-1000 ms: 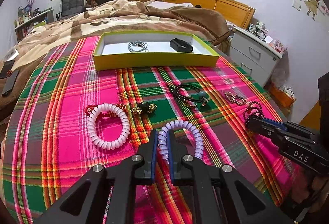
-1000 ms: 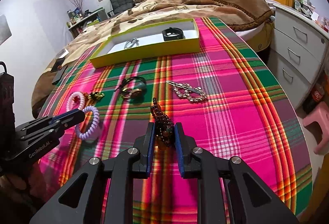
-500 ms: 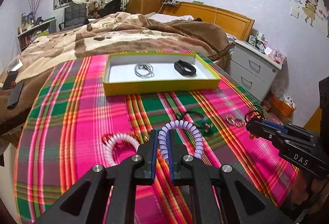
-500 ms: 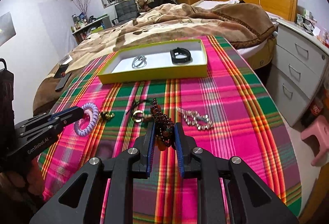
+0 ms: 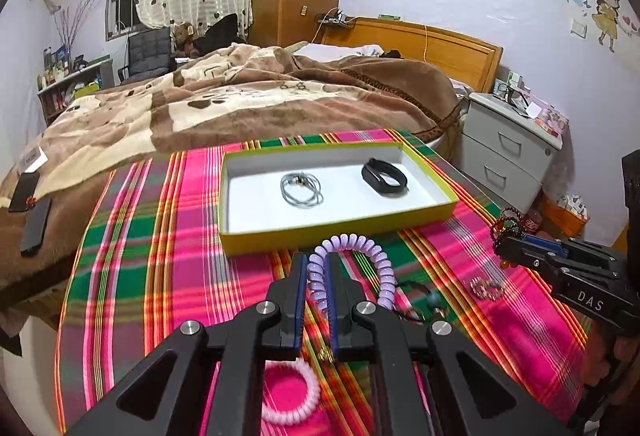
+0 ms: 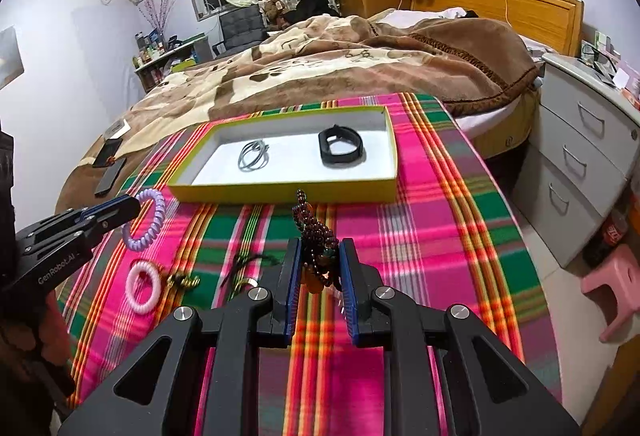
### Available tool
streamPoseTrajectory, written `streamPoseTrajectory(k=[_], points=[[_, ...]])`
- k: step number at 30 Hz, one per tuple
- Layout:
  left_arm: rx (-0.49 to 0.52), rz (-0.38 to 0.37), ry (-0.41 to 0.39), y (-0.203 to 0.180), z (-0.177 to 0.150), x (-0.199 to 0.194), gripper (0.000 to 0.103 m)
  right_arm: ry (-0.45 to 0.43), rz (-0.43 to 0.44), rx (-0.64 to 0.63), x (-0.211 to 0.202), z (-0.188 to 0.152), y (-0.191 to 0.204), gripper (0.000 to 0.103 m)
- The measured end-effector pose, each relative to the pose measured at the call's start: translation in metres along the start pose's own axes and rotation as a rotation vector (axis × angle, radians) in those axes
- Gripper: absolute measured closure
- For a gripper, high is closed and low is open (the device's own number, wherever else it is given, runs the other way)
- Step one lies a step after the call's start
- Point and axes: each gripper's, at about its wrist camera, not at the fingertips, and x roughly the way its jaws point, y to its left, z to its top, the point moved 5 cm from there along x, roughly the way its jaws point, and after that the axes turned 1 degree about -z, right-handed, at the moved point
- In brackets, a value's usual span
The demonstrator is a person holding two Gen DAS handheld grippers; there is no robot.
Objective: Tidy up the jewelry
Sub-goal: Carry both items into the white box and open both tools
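The desk [image 5: 132, 276] is covered by a plaid cloth, with a yellow-rimmed box [image 5: 336, 232] set at 12 o'clock. A lilac coil bracelet [image 5: 352, 268] is clamped in the left gripper [image 5: 314, 276] jaws, above the cloth. A dark beaded bracelet [image 6: 316, 240] is clamped in the right gripper [image 6: 318, 268] jaws, just short of the box.

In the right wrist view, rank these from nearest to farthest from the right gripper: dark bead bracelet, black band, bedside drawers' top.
1. Dark bead bracelet: clamped between the fingers of the right gripper.
2. Black band: ahead, lying in the right half of the yellow box.
3. Bedside drawers' top: far right, beyond the table edge.
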Motion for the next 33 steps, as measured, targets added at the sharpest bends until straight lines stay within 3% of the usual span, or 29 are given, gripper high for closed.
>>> streamPoseTrajectory(k=[14, 33], points=[[-0.027, 0.034, -0.015, 0.033, 0.05, 0.058, 0.094, 0.004, -0.038, -0.043, 0.054, 0.057, -0.012, 0.084], [-0.071, 0.099, 0.094, 0.081, 0.07, 0.158, 0.094, 0.073, -0.079, -0.02, 0.144, 0.095, -0.045, 0.084]])
